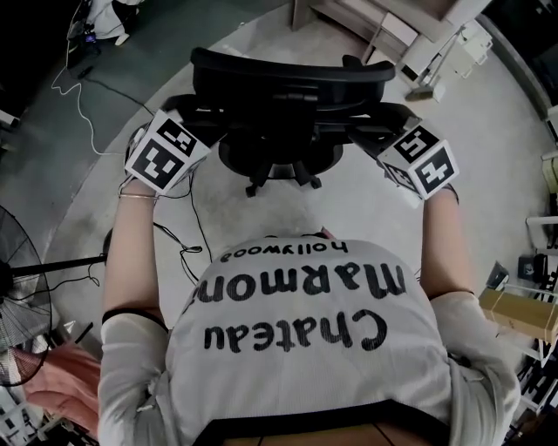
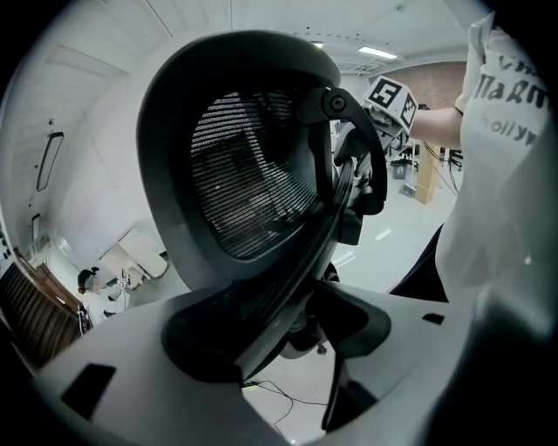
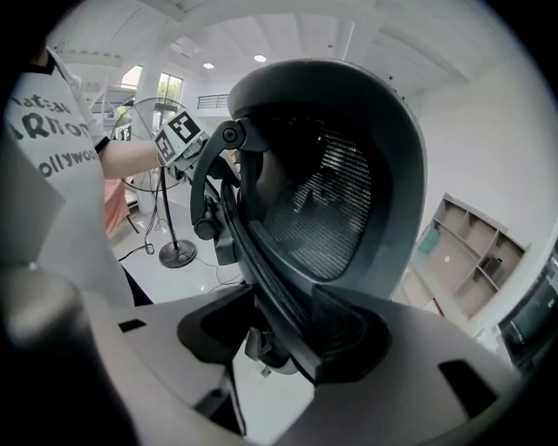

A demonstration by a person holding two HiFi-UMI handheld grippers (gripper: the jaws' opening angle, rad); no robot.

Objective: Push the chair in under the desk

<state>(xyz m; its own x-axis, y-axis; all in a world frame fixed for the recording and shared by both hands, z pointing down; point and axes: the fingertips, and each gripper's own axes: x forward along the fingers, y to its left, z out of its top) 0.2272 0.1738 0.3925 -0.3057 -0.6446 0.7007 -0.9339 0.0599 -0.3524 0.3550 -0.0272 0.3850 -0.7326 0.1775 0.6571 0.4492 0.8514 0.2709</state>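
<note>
A person stands behind a black mesh-backed swivel office chair [image 1: 288, 78] on a pale concrete floor [image 1: 366, 209], seen from above.

At the left, the left tongs [image 2: 275, 289] are spread wide and clamped on the left rim of the chair's backrest, which fills the gap between their tips. A cube with black and white square markers [image 1: 166, 150] sits on top of them.

In the middle, the backrest runs crosswise from one pair of tongs to the other. The seat and wheeled base lie straight ahead of both, away from the person. Each hand is equally close to the chair, so a level push forward looks like the likely next move.

At the right, the right tongs [image 3: 282, 286] are also spread wide and clamped on the right rim. They carry a matching marker cube [image 1: 420, 161].

Beyond the chair, ahead of the tongs, stands pale wooden furniture [image 1: 366, 22]. It is unclear whether this is the bench.

The person's white T-shirt [image 1: 305, 322] reads "Chateau Marmon", its end cut off by a fold, with "hollywood" in smaller letters. No brand can be read on the chair.
</note>
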